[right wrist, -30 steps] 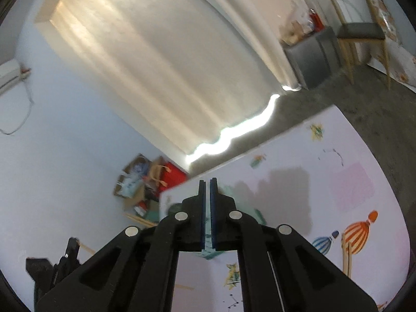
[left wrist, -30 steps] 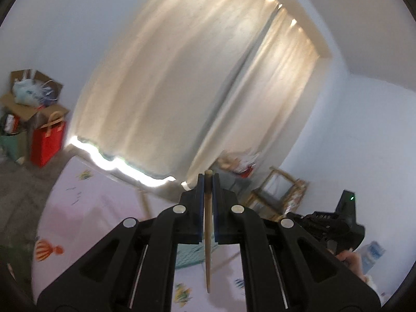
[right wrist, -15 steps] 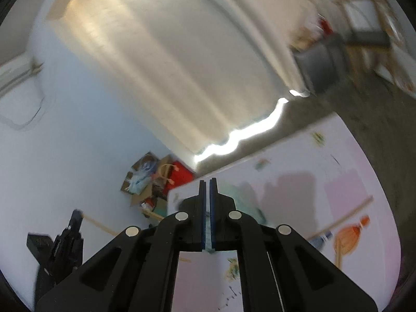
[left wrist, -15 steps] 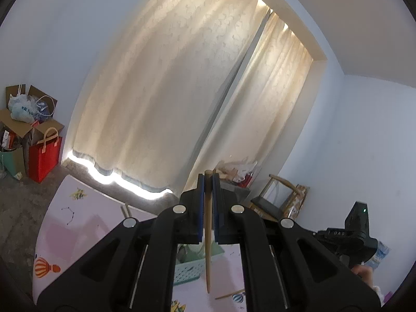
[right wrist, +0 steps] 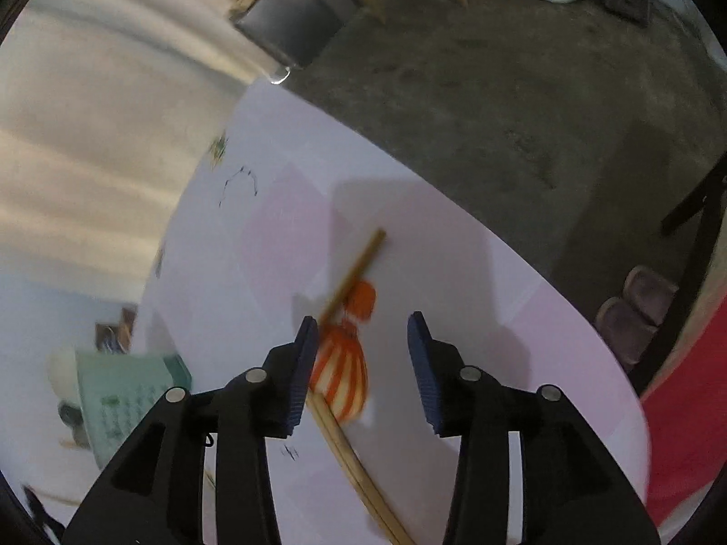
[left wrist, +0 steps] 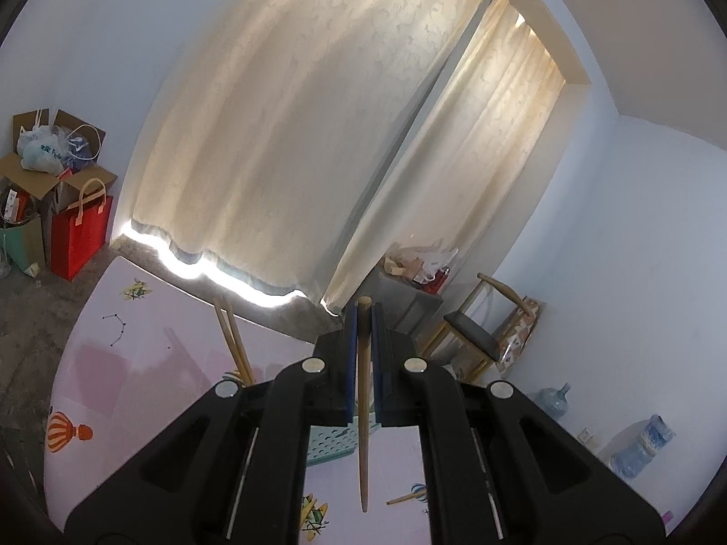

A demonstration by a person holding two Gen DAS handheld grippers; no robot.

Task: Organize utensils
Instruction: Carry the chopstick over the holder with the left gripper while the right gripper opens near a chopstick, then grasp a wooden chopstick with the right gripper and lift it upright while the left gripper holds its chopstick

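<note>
Faint blue lettering on a plastic bag (left wrist: 42, 153) in the cardboard box, too small to read

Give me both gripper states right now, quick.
Left gripper: shut on a wooden chopstick.
Right gripper: jaws opening, holding nothing; loose chopsticks lie on the table below.

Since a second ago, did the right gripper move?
Yes. The right gripper has tipped down toward the table: earlier curtains filled its view, now chopsticks lie beneath its opening jaws.
</note>
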